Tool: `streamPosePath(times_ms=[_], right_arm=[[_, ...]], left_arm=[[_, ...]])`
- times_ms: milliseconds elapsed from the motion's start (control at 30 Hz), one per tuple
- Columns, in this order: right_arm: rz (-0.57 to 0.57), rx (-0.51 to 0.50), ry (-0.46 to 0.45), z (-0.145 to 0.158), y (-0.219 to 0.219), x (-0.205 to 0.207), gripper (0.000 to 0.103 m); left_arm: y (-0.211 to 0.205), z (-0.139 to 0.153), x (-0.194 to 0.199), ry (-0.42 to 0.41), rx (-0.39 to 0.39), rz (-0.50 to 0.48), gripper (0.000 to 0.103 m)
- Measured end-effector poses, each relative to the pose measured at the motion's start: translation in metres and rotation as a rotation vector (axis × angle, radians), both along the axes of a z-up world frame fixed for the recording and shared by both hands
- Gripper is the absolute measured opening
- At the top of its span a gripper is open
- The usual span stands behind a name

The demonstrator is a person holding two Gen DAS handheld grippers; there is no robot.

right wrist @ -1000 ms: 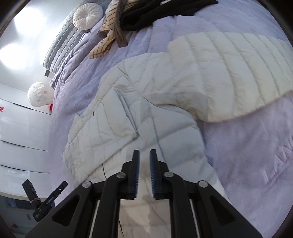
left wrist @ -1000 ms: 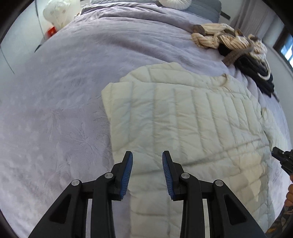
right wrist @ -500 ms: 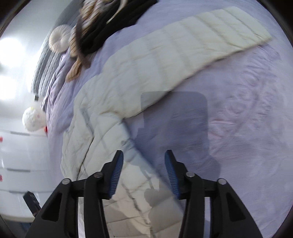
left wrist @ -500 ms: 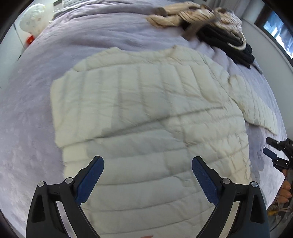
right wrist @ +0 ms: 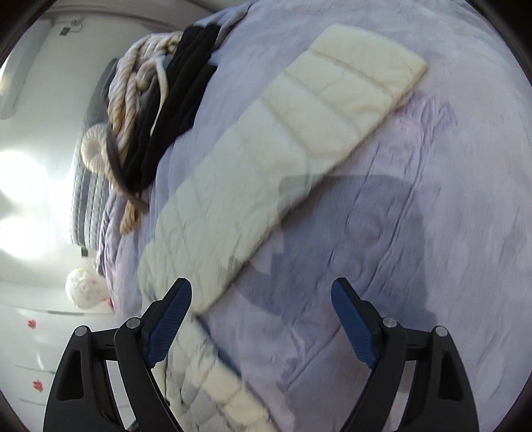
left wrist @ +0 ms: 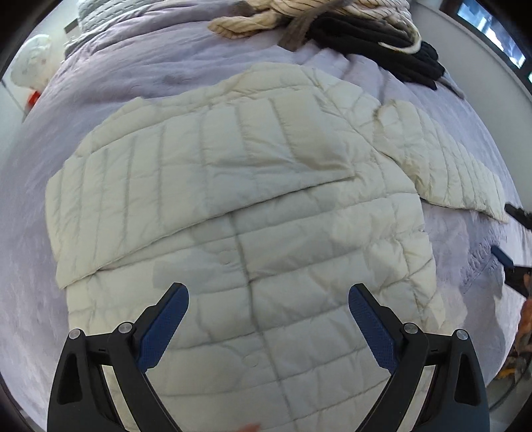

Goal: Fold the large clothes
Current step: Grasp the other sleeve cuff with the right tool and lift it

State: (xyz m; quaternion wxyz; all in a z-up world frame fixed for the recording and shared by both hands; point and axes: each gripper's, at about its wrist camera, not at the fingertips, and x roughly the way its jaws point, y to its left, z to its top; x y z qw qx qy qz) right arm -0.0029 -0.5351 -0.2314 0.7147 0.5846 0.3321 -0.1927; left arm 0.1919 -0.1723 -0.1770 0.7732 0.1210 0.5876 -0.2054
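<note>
A cream quilted puffer jacket (left wrist: 252, 212) lies flat on the lilac bedspread (left wrist: 109, 83). Its left sleeve is folded across the chest. Its right sleeve (left wrist: 442, 162) lies stretched out to the right; the same sleeve (right wrist: 292, 139) runs diagonally in the right wrist view. My left gripper (left wrist: 267, 315) is wide open and empty above the jacket's lower body. My right gripper (right wrist: 262, 309) is wide open and empty, above the bedspread beside the sleeve's inner end. It also shows at the right edge of the left wrist view (left wrist: 513, 239).
A pile of clothes, striped beige (left wrist: 266, 16) and black (left wrist: 372, 36), lies at the head of the bed; it also shows in the right wrist view (right wrist: 156, 109). A round cream cushion (right wrist: 94, 149) lies beyond it. A white wall with drawers (right wrist: 33, 349) is at left.
Both grippers opened wide, letting go of the jacket. The left view moved from the jacket's left edge to its middle. The right view swung off the jacket body to the outstretched sleeve.
</note>
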Motion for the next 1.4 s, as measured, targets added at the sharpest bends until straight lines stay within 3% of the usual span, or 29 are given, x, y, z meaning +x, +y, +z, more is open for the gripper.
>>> streamPosePath(times_ms=[300,633,700,767,800,867,1100,1400], right_arm=[[-0.110,0.195,-0.106,-0.043,-0.052,0.020,0.088],[-0.248,0.319,-0.292,-0.051,-0.088,0.042,0.088],[-0.278,0.358,-0.328,-0.050,-0.091,0.042,0.076],[-0.272,0.389,-0.324,-0.048,-0.091,0.047,0.022],[-0.266,0.405,-0.328,-0.047,-0.090,0.049,0.011],[-0.261,0.432,-0.370,-0.042,-0.087,0.055,0.008],[-0.119,0.378,-0.465,0.007,-0.064,0.101,0.008],[0.282,0.177,-0.469,0.082,0.041,0.220,0.008]], left_arm=[[-0.028,-0.011,-0.002,0.039,-0.029,-0.028,0.097],[-0.035,-0.004,0.011,0.008,-0.078,0.020,0.097],[-0.028,-0.001,0.016,-0.005,-0.082,0.037,0.097],[-0.020,0.002,0.022,-0.016,-0.087,0.059,0.097],[-0.017,0.003,0.024,-0.020,-0.089,0.067,0.097],[-0.007,0.006,0.031,-0.039,-0.088,0.090,0.097],[0.027,0.015,0.051,-0.074,-0.107,0.168,0.097],[0.086,0.019,0.068,-0.092,-0.142,0.274,0.097]])
